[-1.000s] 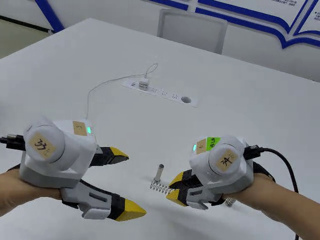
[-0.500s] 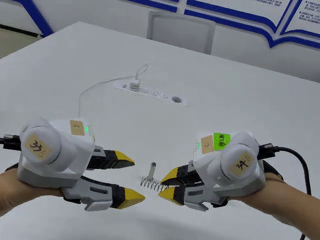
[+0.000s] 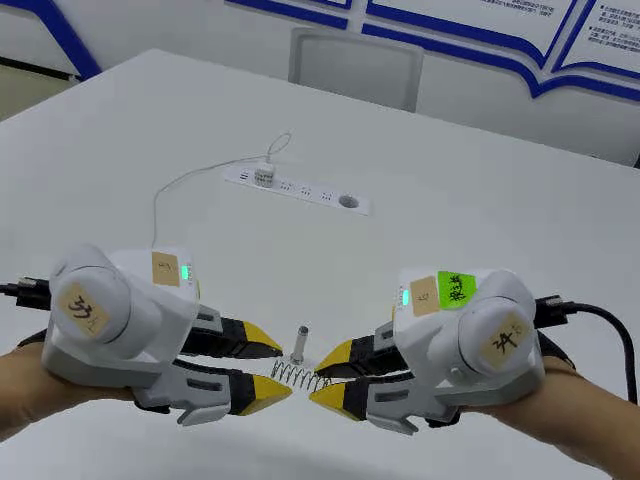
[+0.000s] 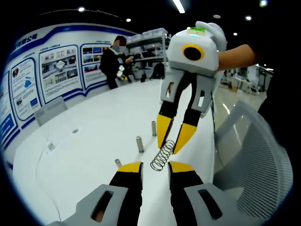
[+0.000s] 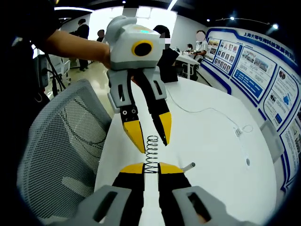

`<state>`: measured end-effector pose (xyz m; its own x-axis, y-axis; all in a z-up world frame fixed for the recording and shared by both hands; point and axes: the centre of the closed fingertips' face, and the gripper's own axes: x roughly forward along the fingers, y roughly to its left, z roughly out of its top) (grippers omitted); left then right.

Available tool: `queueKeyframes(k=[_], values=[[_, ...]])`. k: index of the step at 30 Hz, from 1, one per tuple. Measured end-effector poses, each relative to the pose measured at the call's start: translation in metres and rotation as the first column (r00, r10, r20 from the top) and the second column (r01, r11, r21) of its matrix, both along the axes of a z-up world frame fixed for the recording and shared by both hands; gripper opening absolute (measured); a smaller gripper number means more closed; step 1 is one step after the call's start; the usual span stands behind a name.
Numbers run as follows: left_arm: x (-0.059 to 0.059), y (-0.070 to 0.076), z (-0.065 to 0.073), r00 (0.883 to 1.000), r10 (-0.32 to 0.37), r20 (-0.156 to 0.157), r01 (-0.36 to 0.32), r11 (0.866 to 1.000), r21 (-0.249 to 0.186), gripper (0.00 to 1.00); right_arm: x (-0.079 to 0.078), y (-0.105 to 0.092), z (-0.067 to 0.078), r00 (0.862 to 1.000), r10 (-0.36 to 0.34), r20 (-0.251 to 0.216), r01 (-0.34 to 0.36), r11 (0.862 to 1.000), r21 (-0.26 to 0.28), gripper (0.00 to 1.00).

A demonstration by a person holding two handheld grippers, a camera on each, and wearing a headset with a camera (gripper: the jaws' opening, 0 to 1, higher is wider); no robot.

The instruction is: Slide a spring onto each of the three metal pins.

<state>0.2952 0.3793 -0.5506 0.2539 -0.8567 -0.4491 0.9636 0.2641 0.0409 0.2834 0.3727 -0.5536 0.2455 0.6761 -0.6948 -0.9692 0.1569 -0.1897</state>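
The right tool (image 5: pixel 151 168) pinches 1 end of the spring (image 5: pixel 151 153). Facing it, the left tool (image 4: pixel 156 166) has its jaws apart, with the spring's free end between their tips. Just past the spring, 3 metal pins (image 4: pixel 139 143) stand upright on the white worktop (image 3: pixel 450 220). Farther back lies a power strip (image 3: pixel 295 188), and beyond the far edge stands a chair (image 3: pixel 355 65).

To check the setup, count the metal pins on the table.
3, in a row in the left gripper view: far pin, middle pin, near pin. None looks hidden.
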Motion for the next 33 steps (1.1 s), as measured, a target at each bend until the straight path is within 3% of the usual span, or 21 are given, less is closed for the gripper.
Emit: queueKeyframes(k=[5,19,24,33], values=[[-0.004,-0.002,0.000,1.000,-0.026,0.016,0.026,1.000,-0.003,0.16,-0.001,-0.001,0.001,1.000,0.003,0.004,-0.003,1.000,-0.001,0.10],[-0.020,-0.009,0.006,0.995,-0.096,-0.006,0.096,0.995,-0.014,0.13,-0.013,-0.003,-0.004,0.998,0.059,-0.012,-0.059,0.998,-0.033,0.10],[-0.021,-0.010,0.003,0.995,-0.098,-0.024,0.097,0.995,-0.004,0.13,-0.014,-0.002,-0.004,0.998,0.063,-0.014,-0.063,0.997,-0.032,0.10],[-0.020,-0.013,0.003,0.995,-0.097,-0.019,0.097,0.995,0.004,0.20,-0.012,-0.002,-0.004,0.997,0.074,-0.005,-0.074,0.996,-0.056,0.10]])
